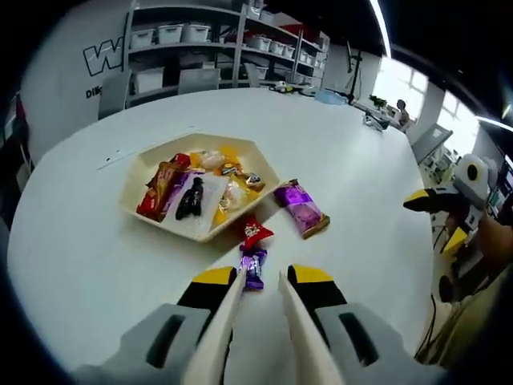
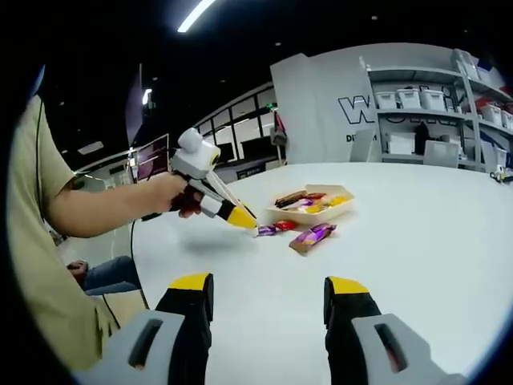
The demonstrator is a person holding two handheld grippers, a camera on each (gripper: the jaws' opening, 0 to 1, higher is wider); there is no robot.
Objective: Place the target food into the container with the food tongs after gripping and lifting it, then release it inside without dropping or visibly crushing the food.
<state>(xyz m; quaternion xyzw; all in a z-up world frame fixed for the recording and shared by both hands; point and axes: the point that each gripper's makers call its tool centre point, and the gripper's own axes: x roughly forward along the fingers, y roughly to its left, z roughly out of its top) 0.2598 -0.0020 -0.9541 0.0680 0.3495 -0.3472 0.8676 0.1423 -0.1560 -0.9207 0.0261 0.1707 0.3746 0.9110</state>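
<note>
— So, what lay on the big round white table (image 1: 88, 265)?

— Smooth and matte, it carried a shallow cream hexagonal tray (image 1: 141, 170) with a raised rim, heaped with glossy wrapped sweets in red, orange and yellow, plus one dark piece on a white wrapper. Behind stood grey metal shelving (image 1: 200, 48) stacked with pale plastic bins.

— And outside the tray?

— Three wrapped pieces rested on the tabletop just off its near edge: a long shiny purple foil bar (image 1: 300, 208), a small crinkled red packet (image 1: 255, 231), and the small purple wrapped candy (image 1: 253, 267), the nearest to the tongs.

— How did the left gripper (image 1: 261, 282) sit?

— Its yellow-capped black jaws carried two long cream tong blades. Those ran forward with a narrow gap, their tips at the small purple candy; whether they pinched it, I could not tell.

— The right gripper (image 2: 271, 298)?

— Spread wide above bare table, holding nothing, well apart from the sweets. A person's hand (image 2: 170, 195) gripped the left tool.
</note>
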